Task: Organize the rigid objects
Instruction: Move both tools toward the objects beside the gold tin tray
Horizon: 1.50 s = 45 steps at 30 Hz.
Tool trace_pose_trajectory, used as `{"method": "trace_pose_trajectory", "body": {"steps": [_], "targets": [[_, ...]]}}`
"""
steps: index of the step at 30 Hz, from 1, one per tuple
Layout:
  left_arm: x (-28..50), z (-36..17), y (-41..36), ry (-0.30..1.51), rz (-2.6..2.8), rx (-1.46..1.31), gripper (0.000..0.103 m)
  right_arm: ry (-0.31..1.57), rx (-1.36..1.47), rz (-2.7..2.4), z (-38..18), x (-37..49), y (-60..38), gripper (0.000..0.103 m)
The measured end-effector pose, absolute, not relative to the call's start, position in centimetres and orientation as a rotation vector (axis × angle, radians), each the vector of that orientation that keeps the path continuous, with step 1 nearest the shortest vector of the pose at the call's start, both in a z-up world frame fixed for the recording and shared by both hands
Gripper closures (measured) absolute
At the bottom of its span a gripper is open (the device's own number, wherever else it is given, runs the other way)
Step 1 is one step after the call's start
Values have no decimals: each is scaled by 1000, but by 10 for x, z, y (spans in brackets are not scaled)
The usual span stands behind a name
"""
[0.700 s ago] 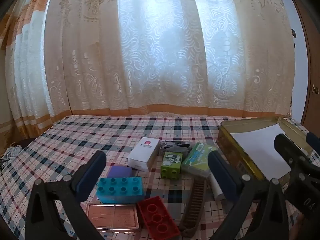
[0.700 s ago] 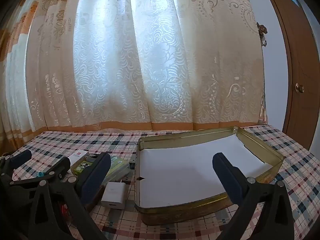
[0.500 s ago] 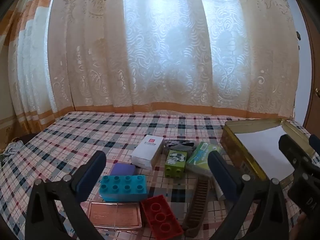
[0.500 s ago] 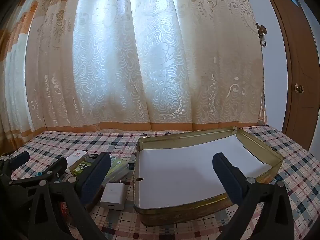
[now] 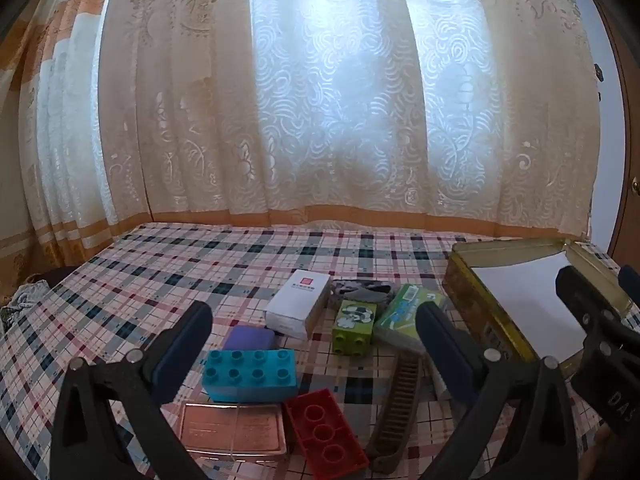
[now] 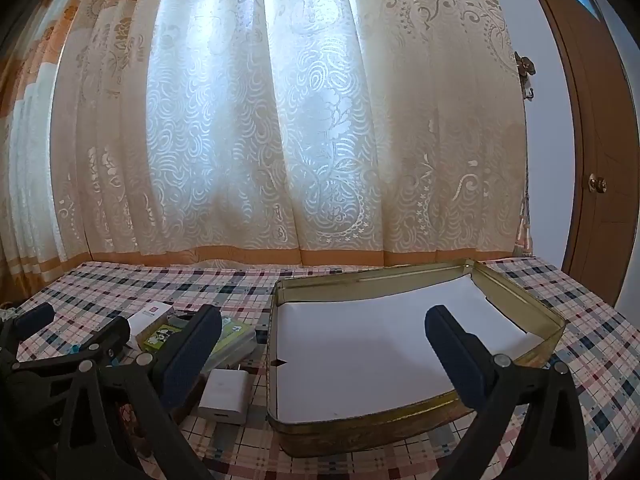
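Observation:
My left gripper (image 5: 312, 344) is open and empty, held above a cluster of small objects on the checked tablecloth: a blue brick (image 5: 250, 374), a red brick (image 5: 324, 432), a green brick (image 5: 354, 326), a white box (image 5: 298, 304), a purple block (image 5: 249, 338), a copper-coloured flat case (image 5: 232, 428), a brown comb (image 5: 400, 396) and a green packet (image 5: 408, 316). My right gripper (image 6: 320, 348) is open and empty over the gold tin (image 6: 360, 430), which is lined with white paper. A white charger (image 6: 224, 396) lies left of the tin.
The tin (image 5: 464, 280) stands right of the cluster in the left wrist view. Lace curtains (image 5: 320, 100) hang along the far edge of the table. A brown door (image 6: 600, 160) is at the far right. The left gripper's frame (image 6: 60, 360) shows at the right view's lower left.
The left gripper has drifted a little left and back, so the objects sit slightly more to the right in its view. The right gripper has barely moved.

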State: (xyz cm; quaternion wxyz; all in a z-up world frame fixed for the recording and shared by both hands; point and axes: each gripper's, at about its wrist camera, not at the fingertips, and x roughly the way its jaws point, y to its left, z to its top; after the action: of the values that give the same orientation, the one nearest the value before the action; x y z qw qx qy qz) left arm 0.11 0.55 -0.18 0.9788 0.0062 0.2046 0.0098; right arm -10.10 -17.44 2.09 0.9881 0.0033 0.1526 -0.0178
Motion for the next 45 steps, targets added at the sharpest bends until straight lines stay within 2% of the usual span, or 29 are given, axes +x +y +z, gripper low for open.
{"method": "trace_pose_trajectory", "body": {"steps": [45], "targets": [[0,-3,15,453,50,-4,0,328,11,26,19,-101,-169,0]]}}
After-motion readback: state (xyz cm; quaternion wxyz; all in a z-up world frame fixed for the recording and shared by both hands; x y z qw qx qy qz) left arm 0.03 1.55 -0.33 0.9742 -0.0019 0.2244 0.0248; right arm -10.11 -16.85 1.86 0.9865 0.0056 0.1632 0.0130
